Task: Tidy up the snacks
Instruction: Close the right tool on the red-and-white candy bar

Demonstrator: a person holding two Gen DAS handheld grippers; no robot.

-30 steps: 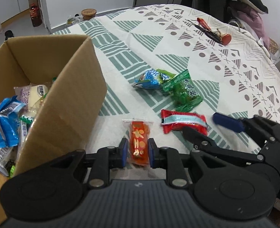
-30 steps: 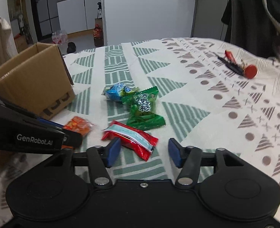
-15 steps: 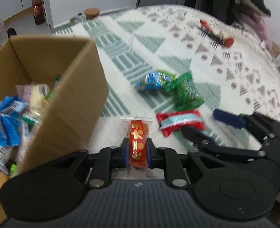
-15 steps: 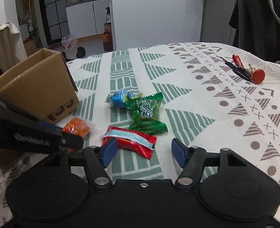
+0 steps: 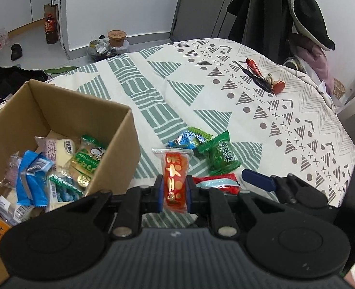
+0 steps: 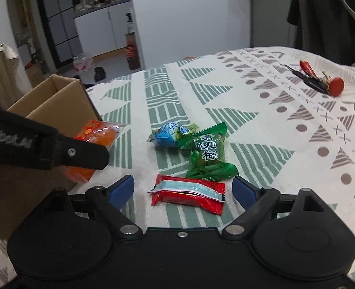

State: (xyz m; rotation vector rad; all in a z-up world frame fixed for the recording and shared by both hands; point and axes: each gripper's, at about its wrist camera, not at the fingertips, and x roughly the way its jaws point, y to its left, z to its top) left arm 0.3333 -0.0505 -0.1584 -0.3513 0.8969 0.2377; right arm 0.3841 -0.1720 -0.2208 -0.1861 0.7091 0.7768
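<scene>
A patterned cloth [image 5: 201, 91] of green stripes and grey triangles covers the surface, whether bed or worktop I cannot tell, and beyond it the room shows a white wall, white cupboards and dark coats hanging at one o'clock. At nine o'clock in the left wrist view stands the cardboard box [image 5: 119, 149], open at the top and already part filled with wrapped snacks, so it is evidently the collecting place. The left tongs [image 5: 174, 193] are closed on the orange packet [image 5: 175, 175], gripped by its lower half with the sealed end pointing up and clear of the cloth; held so, just beside the box's near wall, it looks ready to be carried over the rim and dropped in. The right tongs [image 6: 183, 189] stand wide, their blue pads either side of the red packet [image 6: 189, 191], which lies flat on the cloth between them, apparently lined up for the next pickup. Just beyond, at twelve o'clock, the green packet [image 6: 207, 154] overlaps the blue packet [image 6: 169, 137]. Far off at two o'clock lie keys with a red fob [image 6: 322, 79].
</scene>
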